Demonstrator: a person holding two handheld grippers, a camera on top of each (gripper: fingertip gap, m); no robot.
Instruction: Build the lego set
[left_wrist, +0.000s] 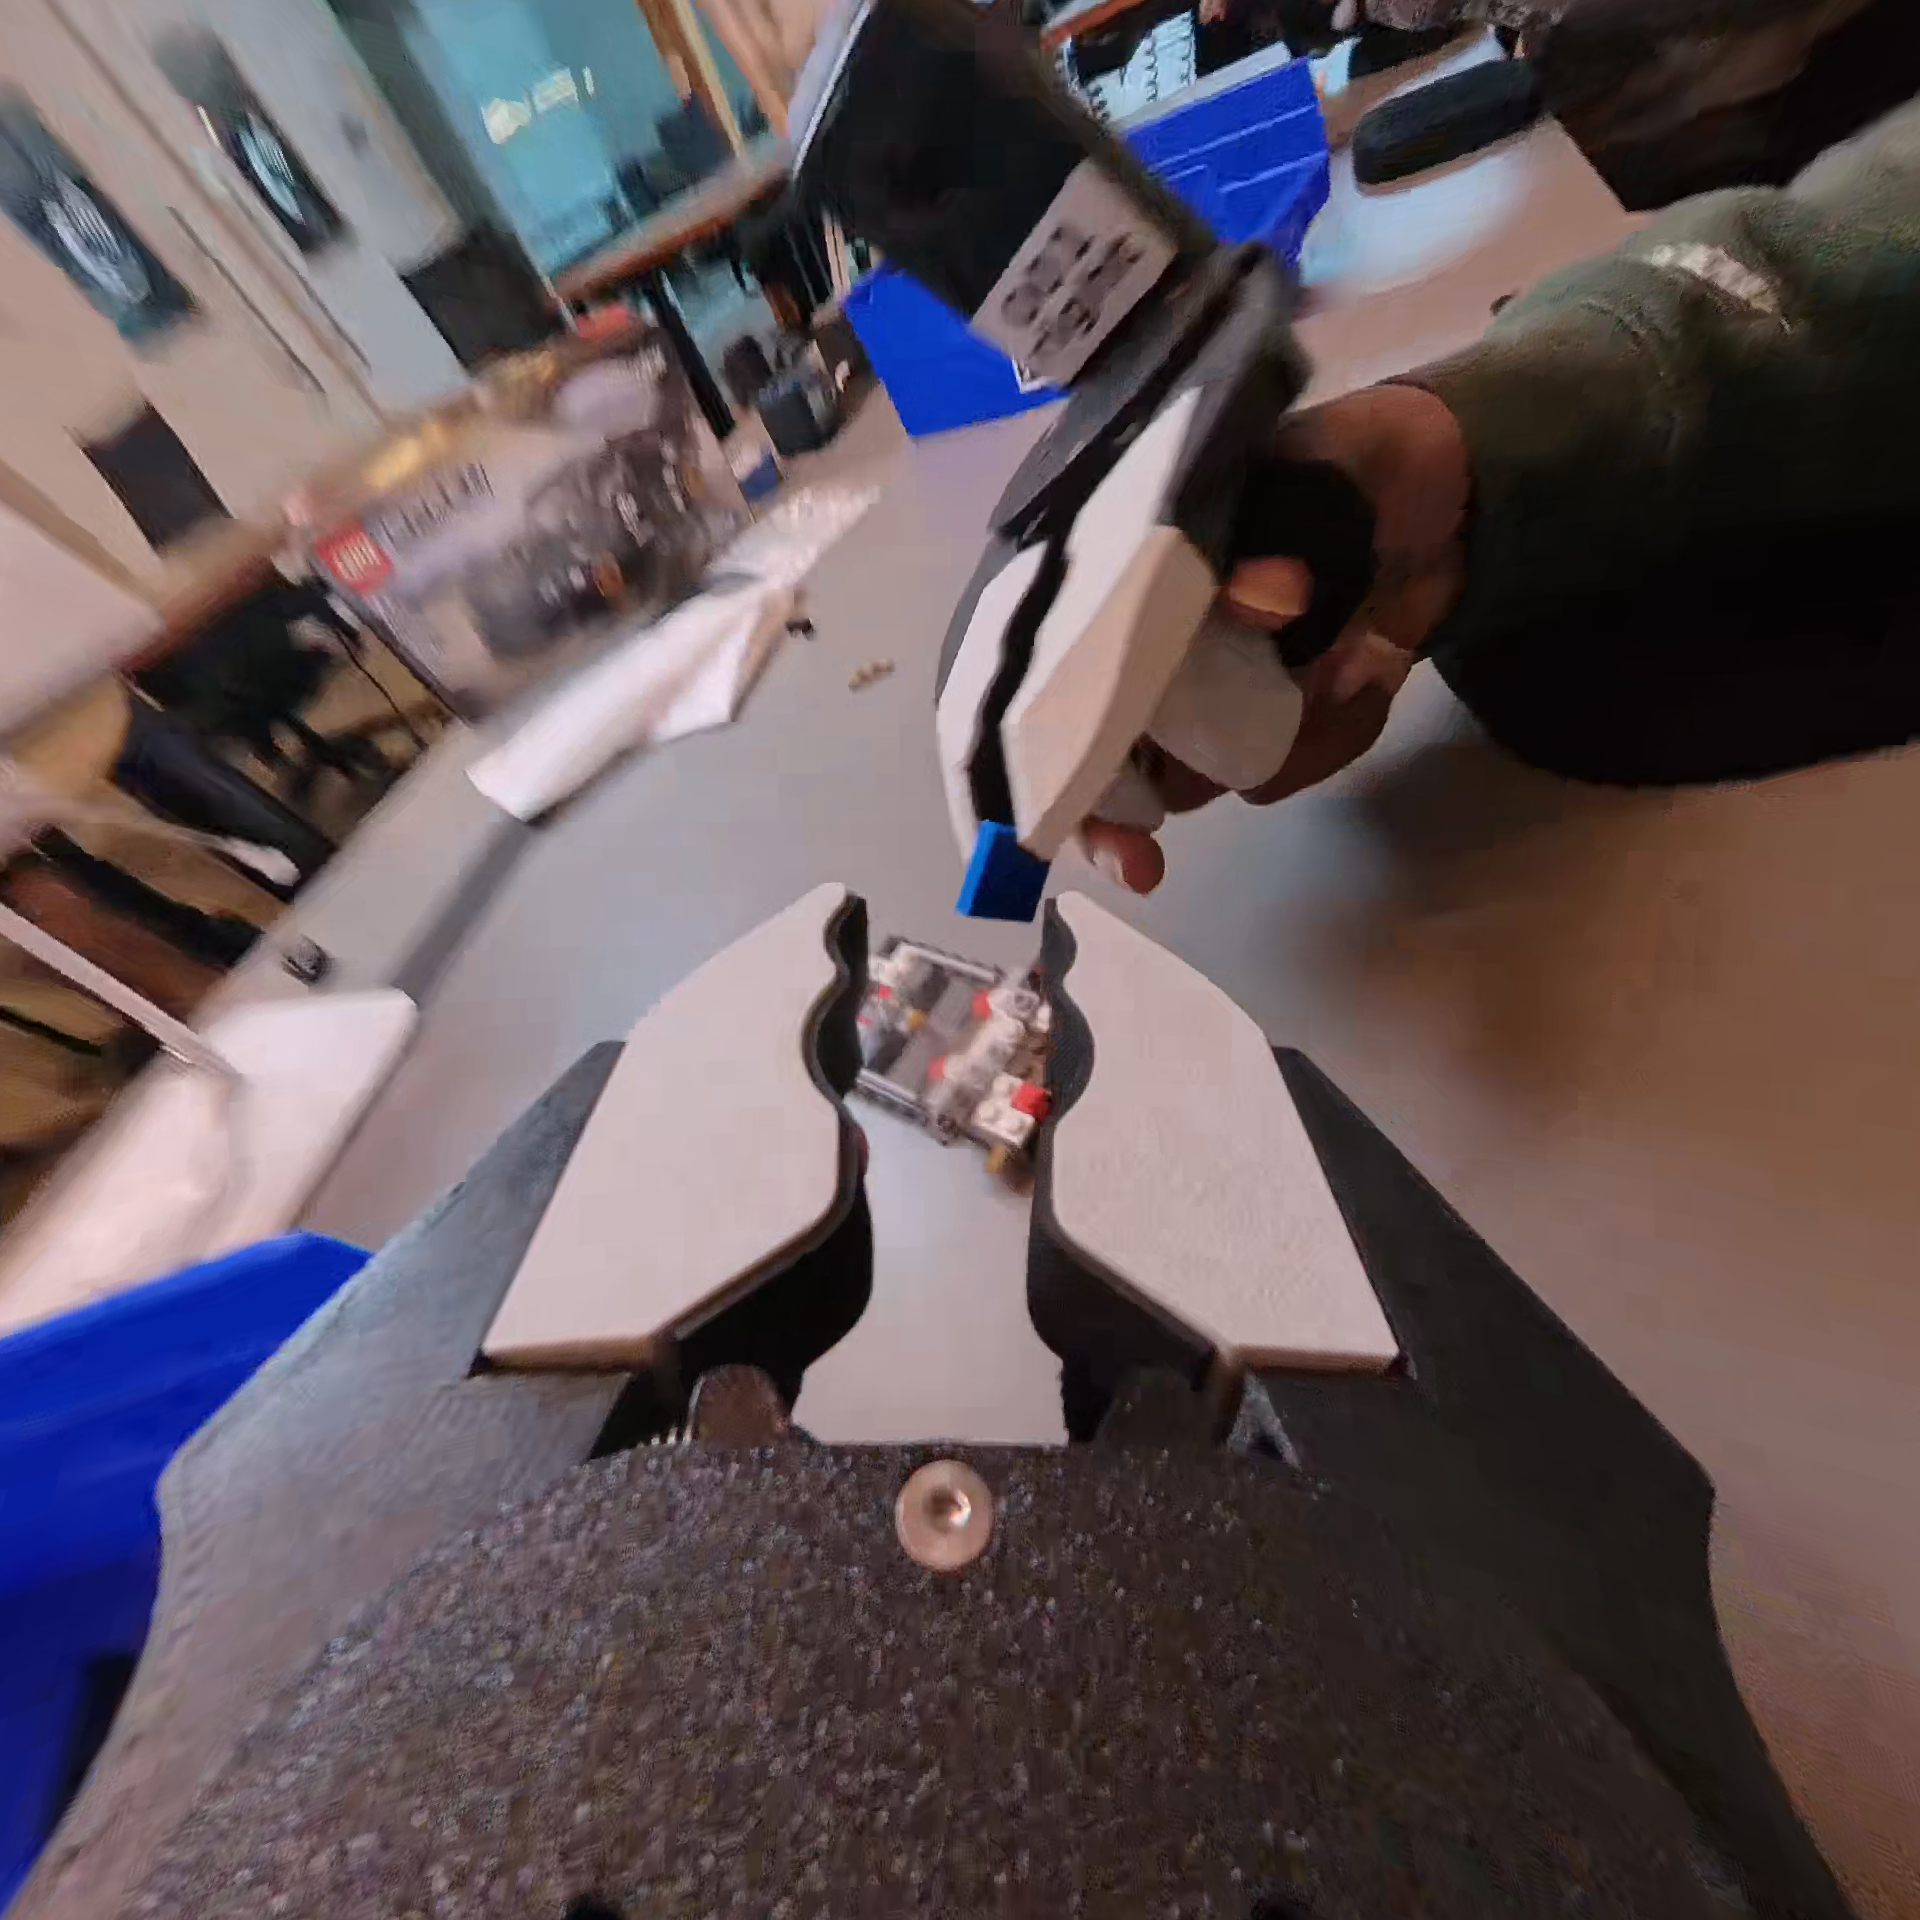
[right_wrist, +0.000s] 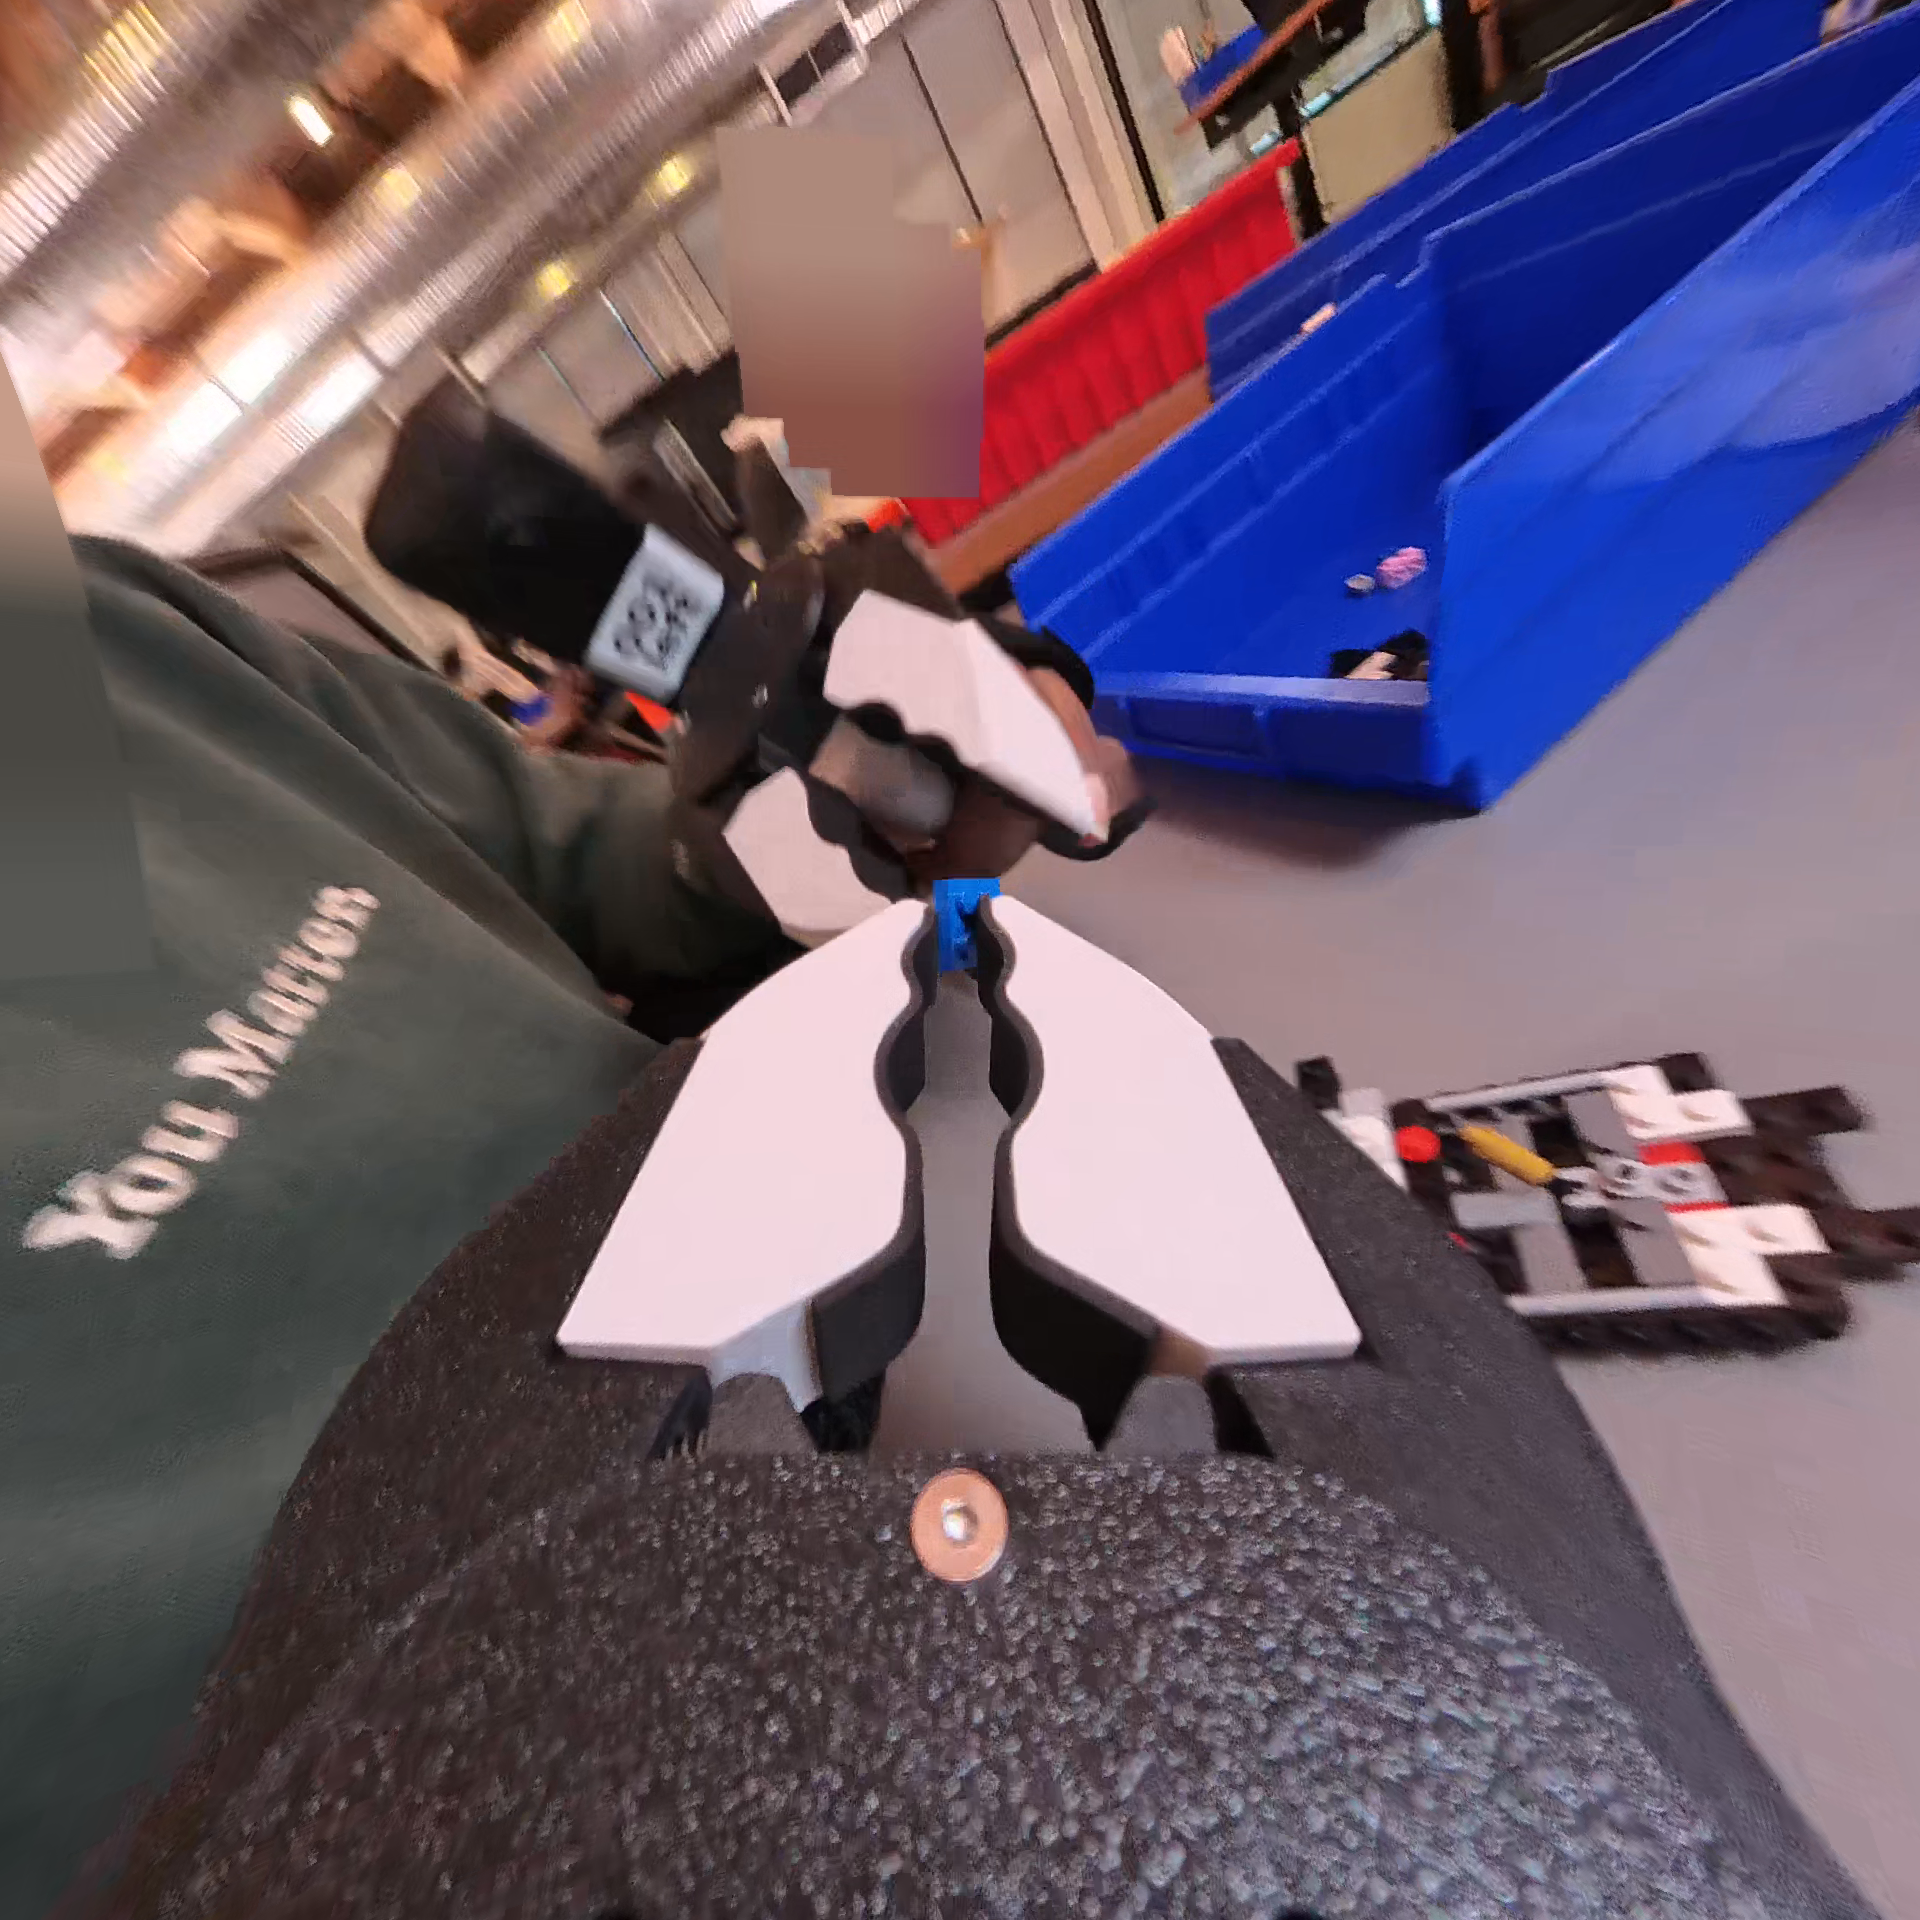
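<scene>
So the right gripper (right_wrist: 961, 920) has its fingertips pinched on a small blue brick (right_wrist: 964, 925), holding it up in the air above the grey table (right_wrist: 1558, 935). In the left wrist view you can see that same blue brick (left_wrist: 1003, 871) sticking out of the tips, hanging just past the left gripper (left_wrist: 956, 920). The left one has its fingers spread apart with nothing between them, just hovering over the table. Looking through that gap there's a partly built brick model (left_wrist: 951, 1034) lying flat on the table, black and grey with white and red bits. From the right wrist view the model (right_wrist: 1621, 1195) sits off to the right, well apart from the brick. Further back are a few blue plastic bins (right_wrist: 1455, 499) with a couple of loose pieces inside, and a red bin (right_wrist: 1122, 353) behind those. A dark green sleeve (right_wrist: 260, 935) fills the left side. It's all a bit motion-blurred.
</scene>
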